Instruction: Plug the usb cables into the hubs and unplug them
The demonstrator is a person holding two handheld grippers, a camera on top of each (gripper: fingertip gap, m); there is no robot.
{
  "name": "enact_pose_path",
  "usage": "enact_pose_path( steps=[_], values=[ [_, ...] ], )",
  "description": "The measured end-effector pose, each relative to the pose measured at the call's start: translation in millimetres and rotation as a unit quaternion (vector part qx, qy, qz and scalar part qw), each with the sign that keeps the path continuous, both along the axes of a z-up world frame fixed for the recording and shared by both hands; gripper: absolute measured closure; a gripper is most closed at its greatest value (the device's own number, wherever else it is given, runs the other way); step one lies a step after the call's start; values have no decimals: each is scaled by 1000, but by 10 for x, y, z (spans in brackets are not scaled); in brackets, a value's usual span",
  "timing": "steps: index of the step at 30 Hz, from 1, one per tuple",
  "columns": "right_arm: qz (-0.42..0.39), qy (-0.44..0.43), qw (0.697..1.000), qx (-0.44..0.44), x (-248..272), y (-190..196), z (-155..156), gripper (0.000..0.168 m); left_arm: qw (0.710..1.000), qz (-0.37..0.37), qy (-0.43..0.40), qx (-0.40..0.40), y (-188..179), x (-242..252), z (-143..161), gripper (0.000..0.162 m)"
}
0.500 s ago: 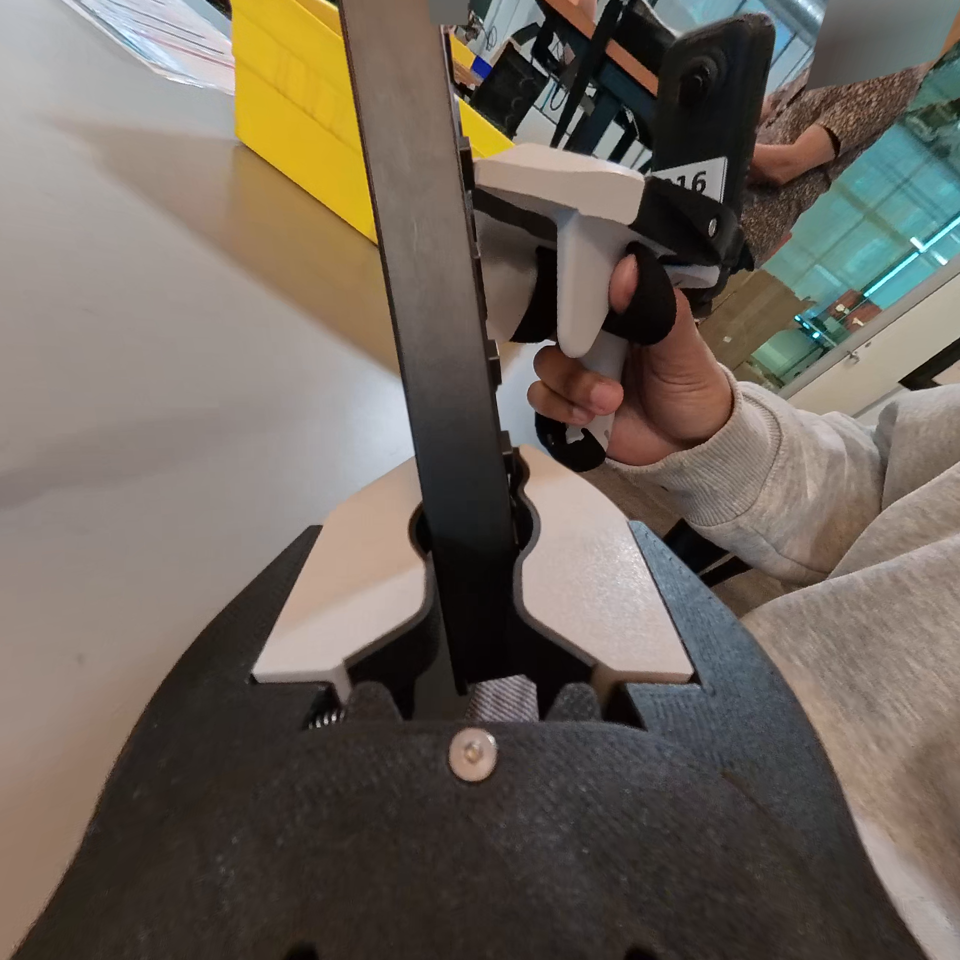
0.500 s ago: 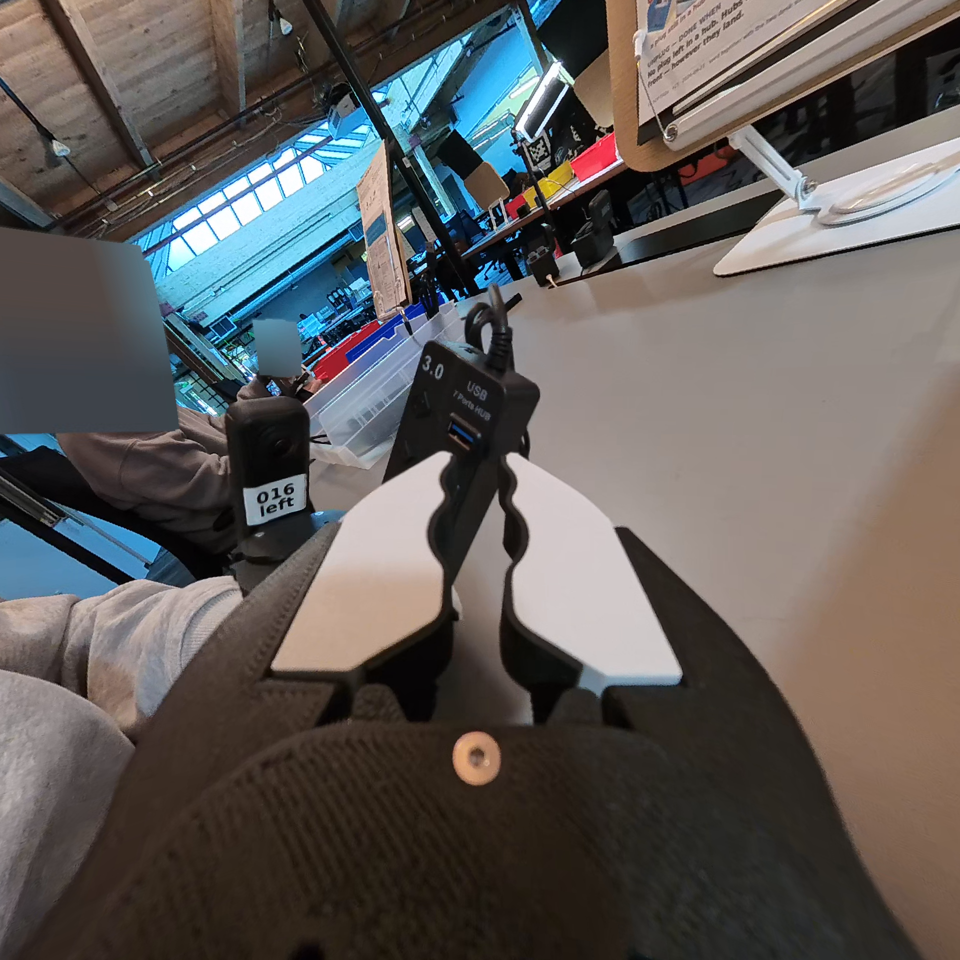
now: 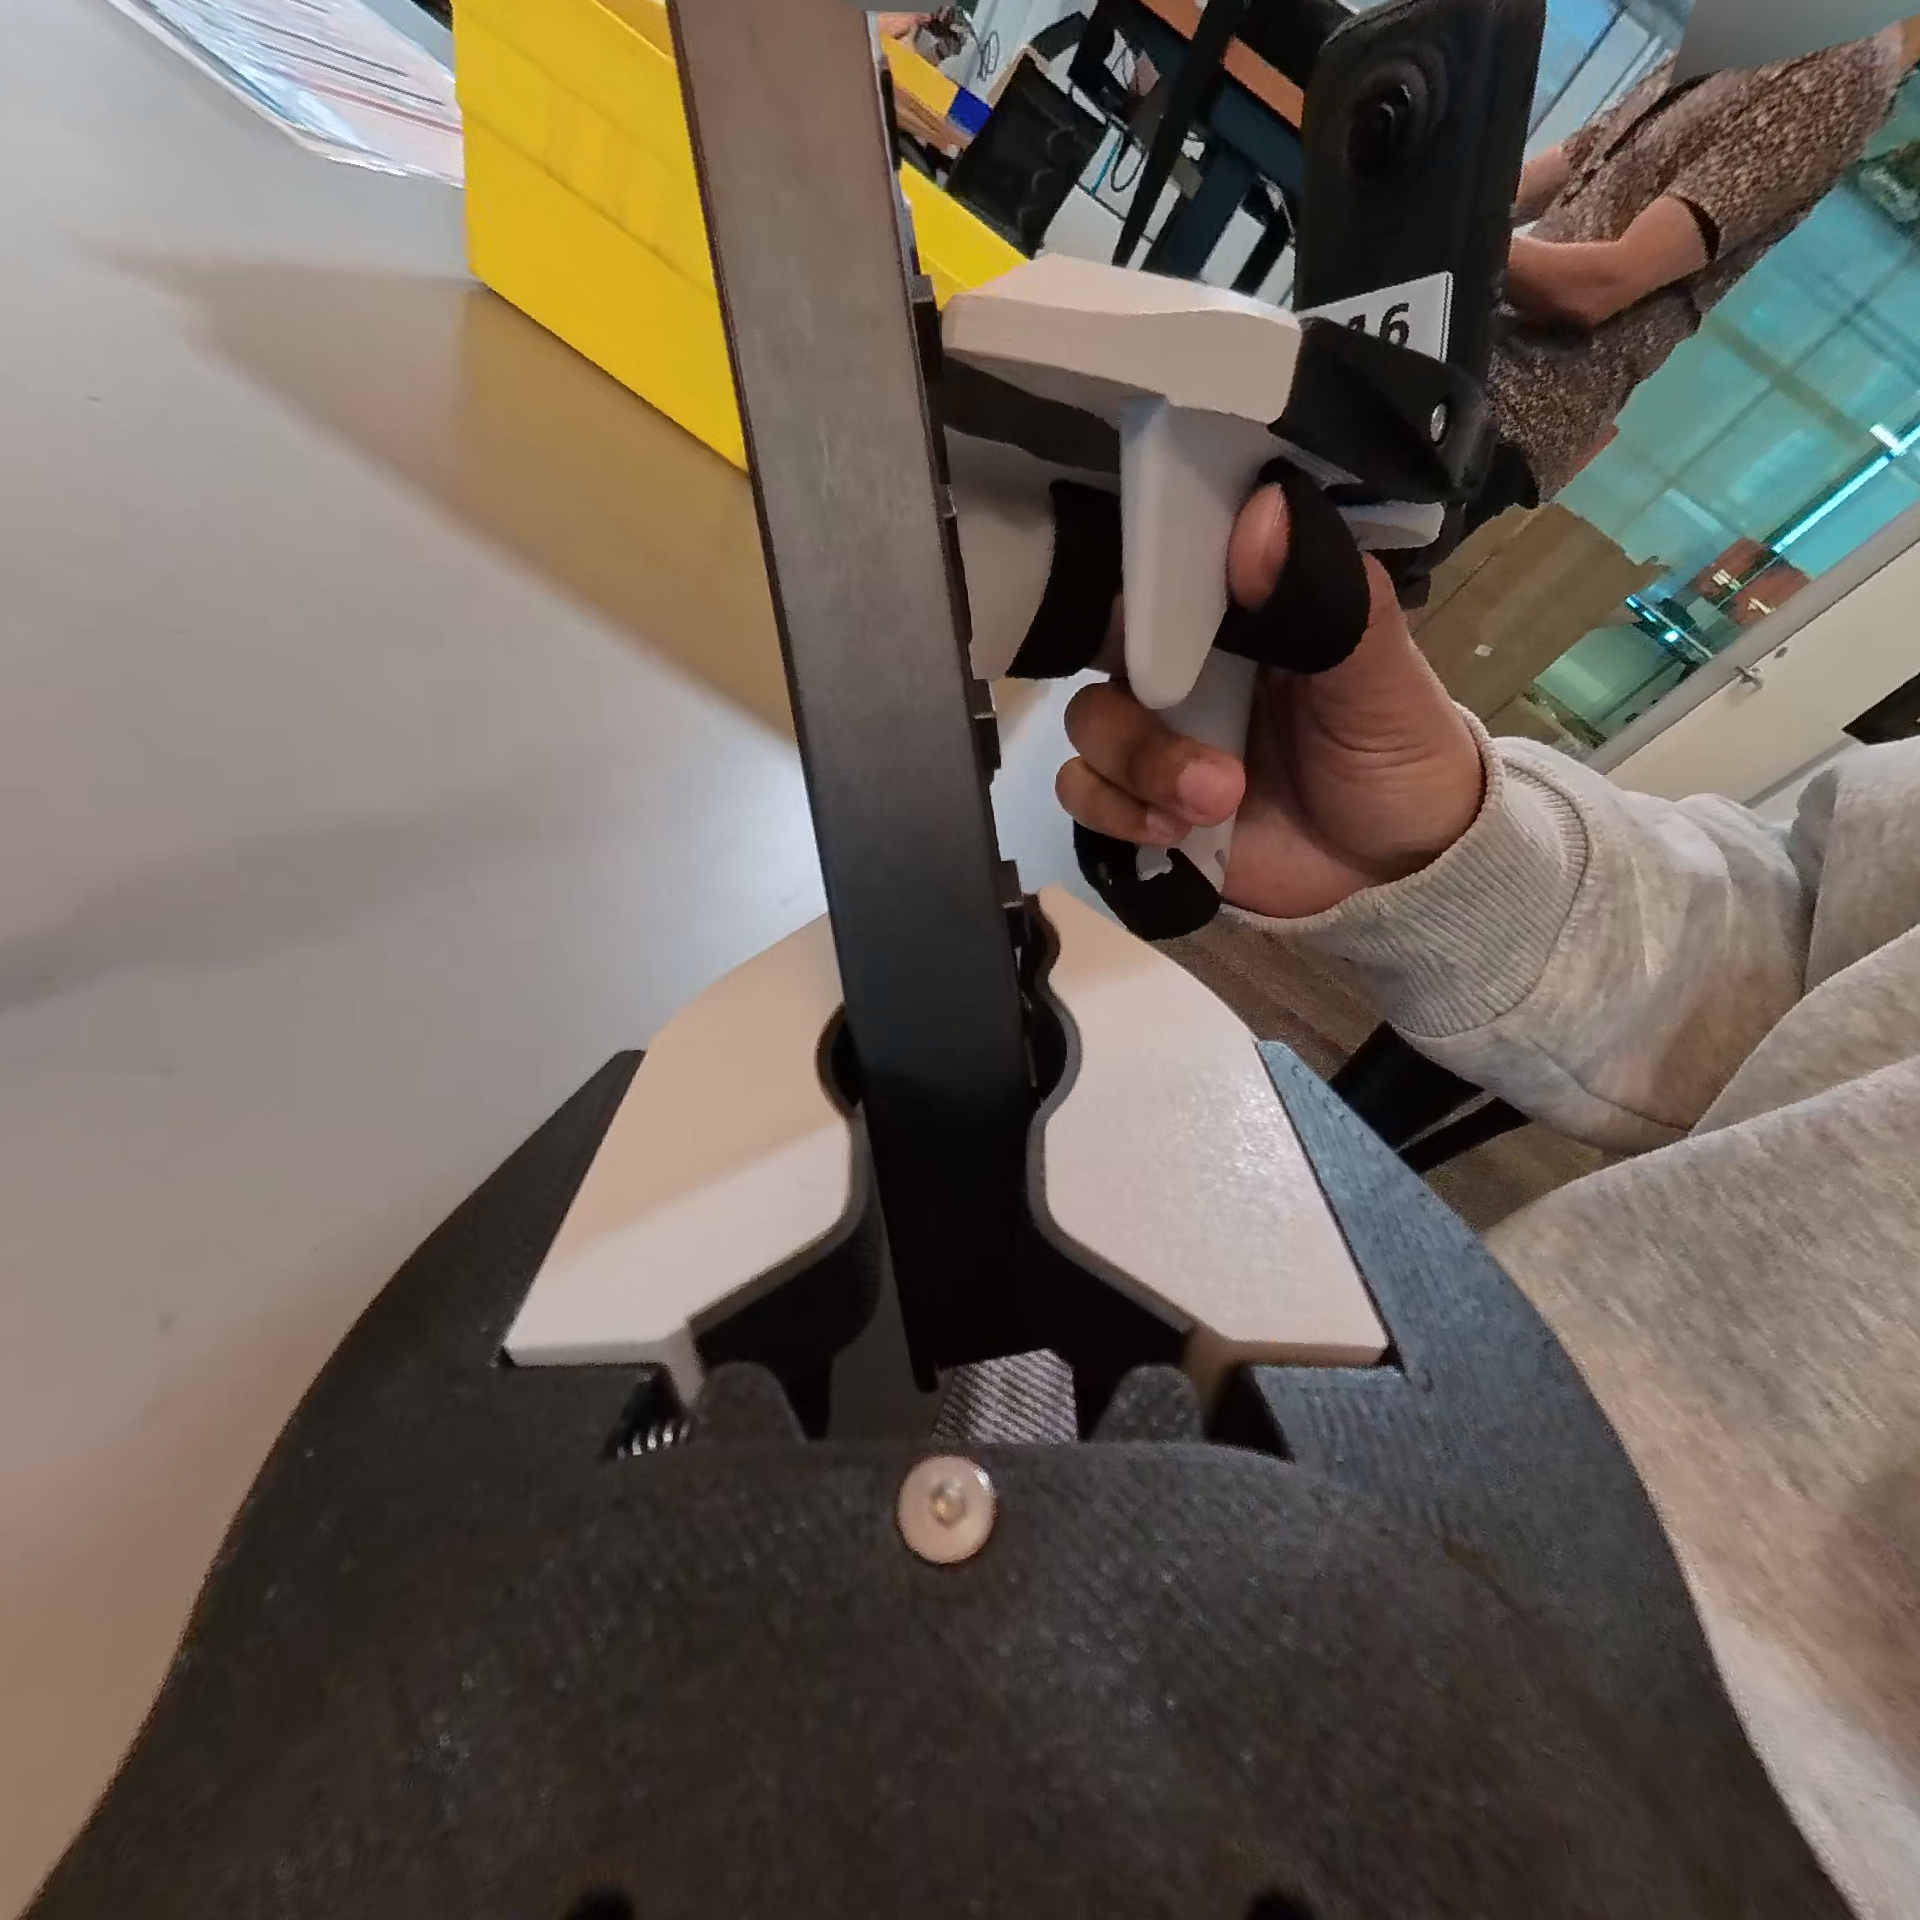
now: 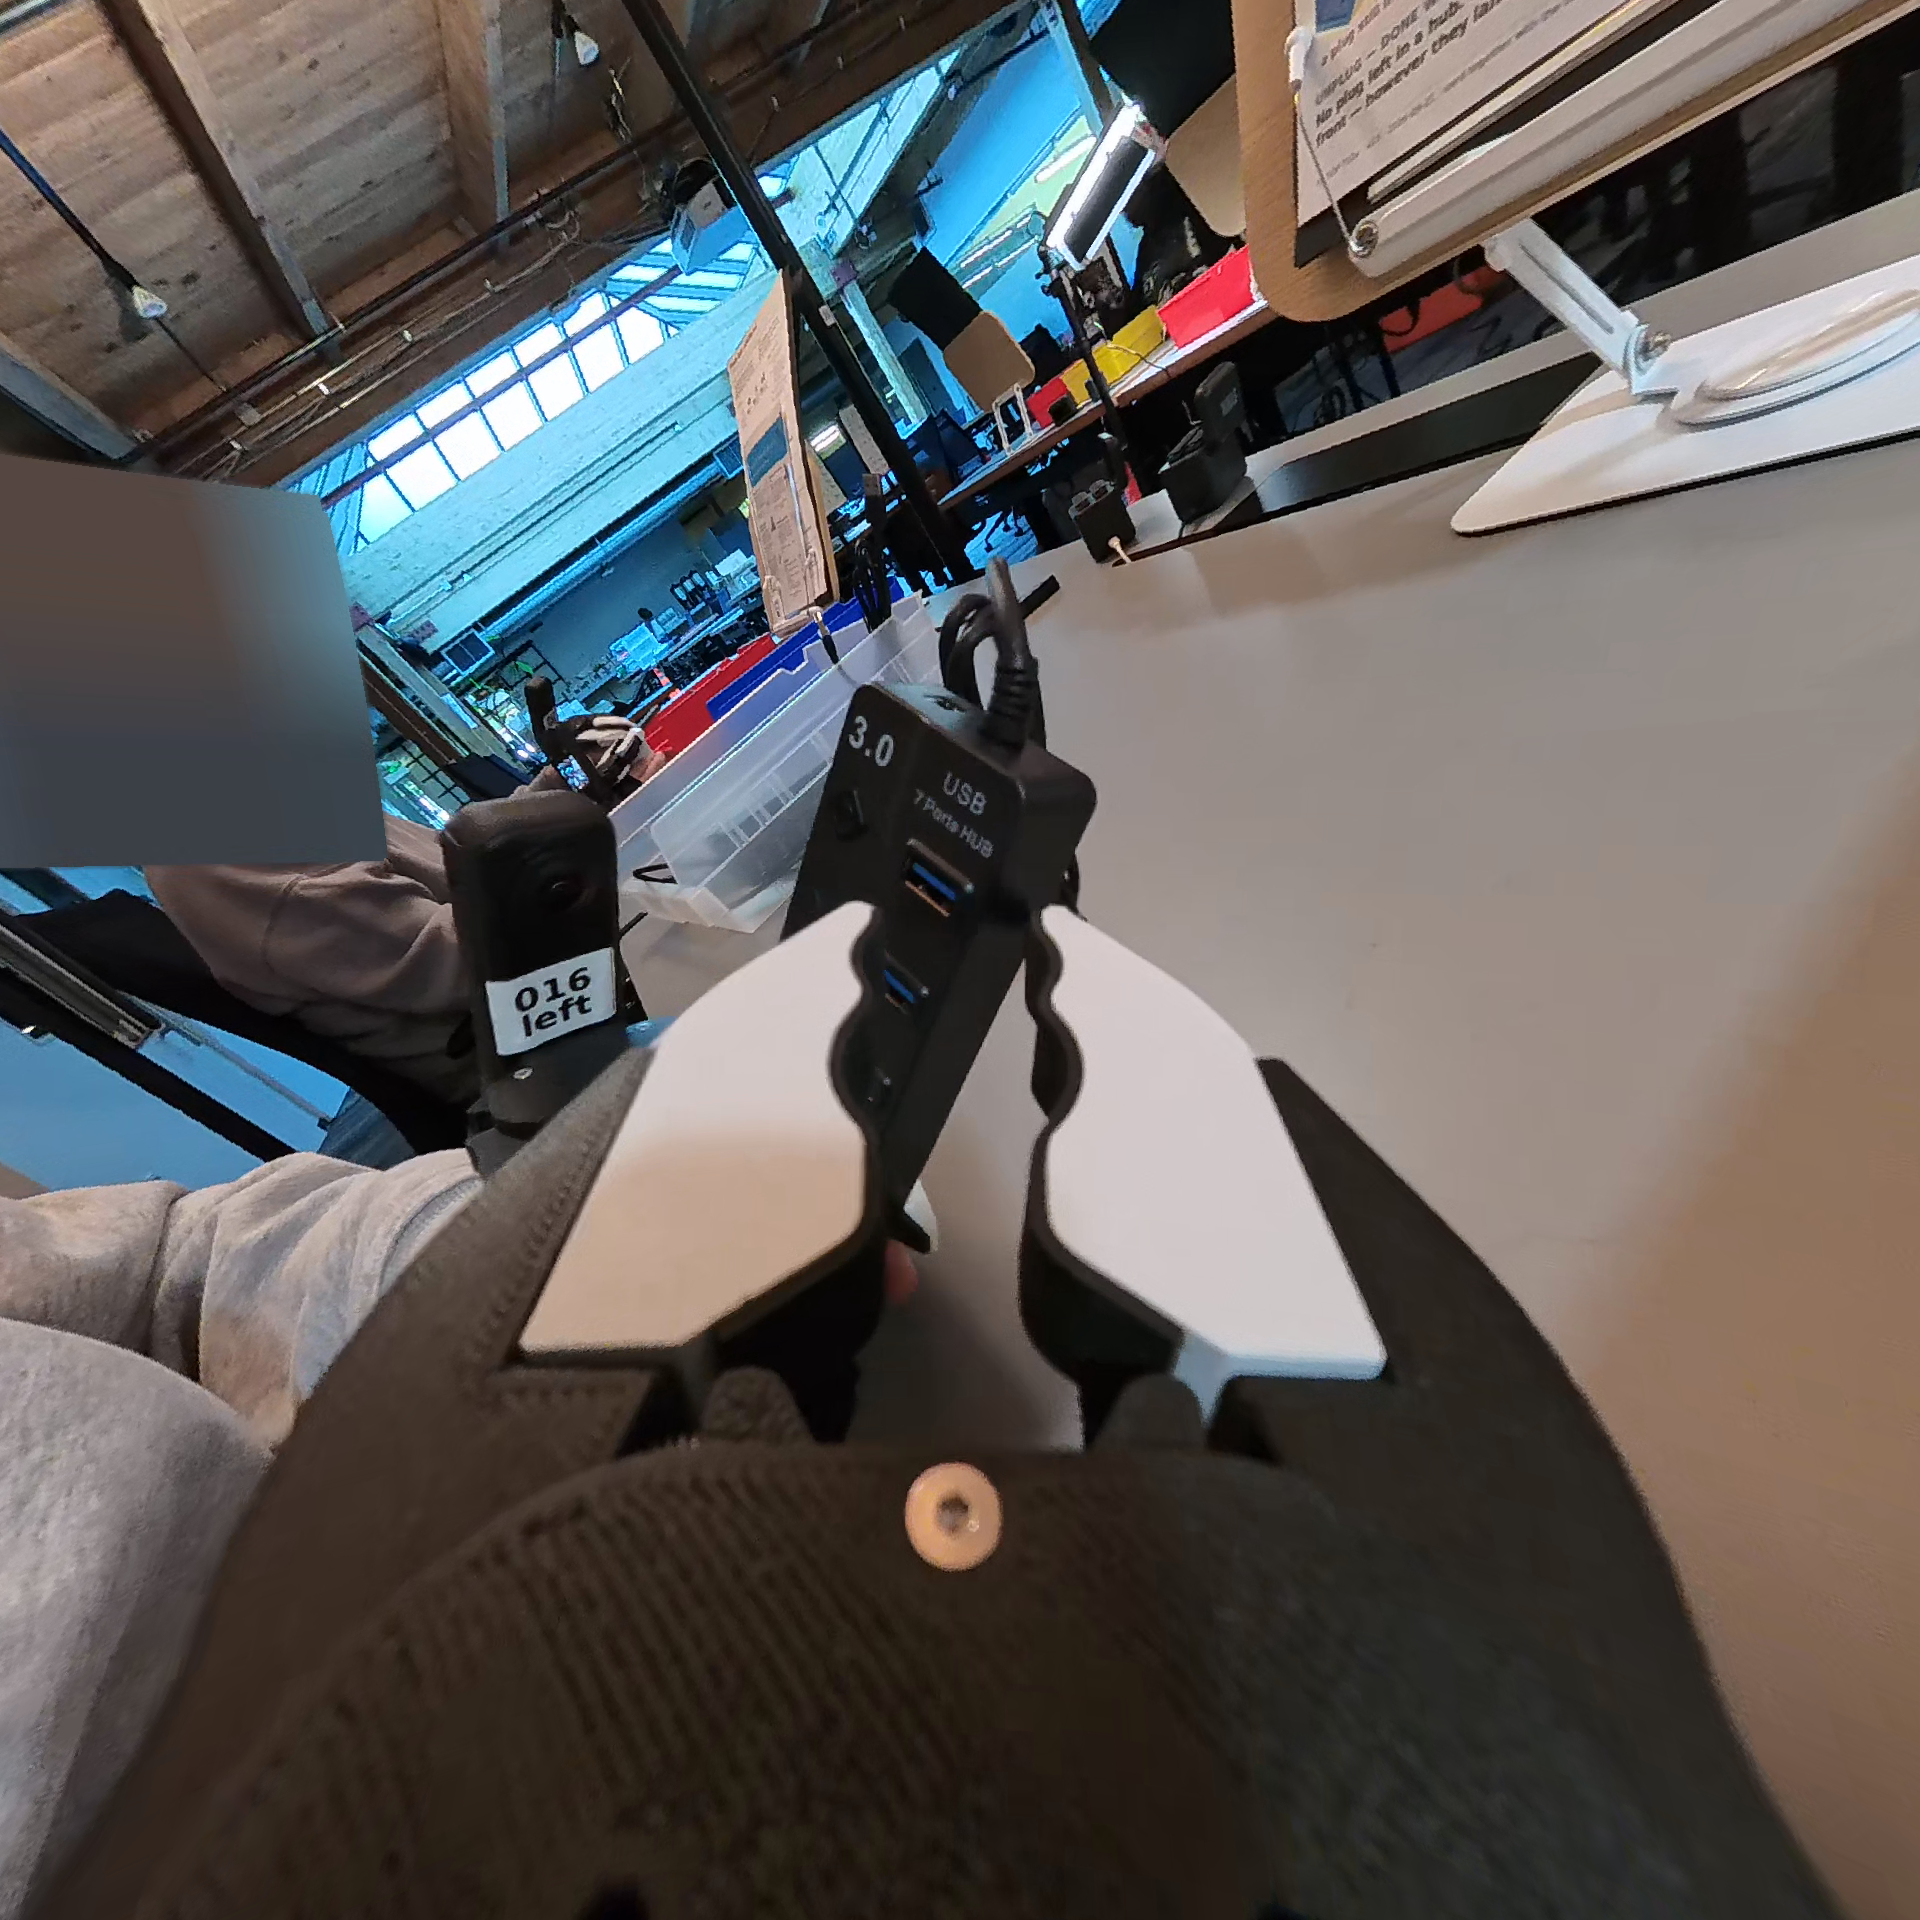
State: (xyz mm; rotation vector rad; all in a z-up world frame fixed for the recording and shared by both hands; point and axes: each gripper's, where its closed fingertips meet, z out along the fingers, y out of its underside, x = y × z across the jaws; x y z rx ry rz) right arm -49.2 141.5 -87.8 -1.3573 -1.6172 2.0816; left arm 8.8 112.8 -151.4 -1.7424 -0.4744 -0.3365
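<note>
A long black USB hub (image 3: pixel 873 644) stands up between the jaws of my left gripper (image 3: pixel 940 997), which is shut on its lower end. In the right wrist view the hub (image 4: pixel 935 914) shows its blue ports, all empty, with its own black cable (image 4: pixel 997 665) coming out of the far end. My right gripper (image 4: pixel 945 956) straddles the hub's port side; its jaws stand a little apart around it, with a gap at the right finger. The right gripper also shows in the left wrist view (image 3: pixel 1132 416), held by a hand, beside the hub.
A yellow bin (image 3: pixel 582 208) stands on the grey table (image 3: pixel 312 675) behind the hub. A clear plastic bin (image 4: pixel 748 821) lies to the left, and a white stand base (image 4: pixel 1714 416) sits at the far right. A seated person (image 3: pixel 1714 156) is beyond the table. There is about 9 cm between the tips of the two grippers.
My right gripper's jaws have spread slightly around the hub. The left gripper and the hub have barely moved.
</note>
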Motion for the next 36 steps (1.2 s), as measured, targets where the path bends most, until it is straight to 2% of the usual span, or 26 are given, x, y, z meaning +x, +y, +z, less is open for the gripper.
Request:
enact_pose_path(
  steps=[14, 19, 28, 34, 36],
  values=[
    [1, 3, 1000, 17, 5, -2, -17, 149, 1000, -1, -8, 4, -6, -7, 8, 135],
    [9, -1, 1000, 7, 11, -34, -16, 138, 1000, 1, -5, 0, -4, -9, -1, 135],
    [5, -5, 1000, 24, 5, -17, -46, 146, 1000, 0, -2, -1, -1, -3, -5, 135],
    [8, -4, 1000, 29, 21, -14, -44, 168, 999, 6, -29, 15, -20, -45, 27, 135],
    [12, -6, 999, 34, 24, -33, -60, 168, 999, 6, -35, 20, -24, -53, 38, 135]
  ],
)
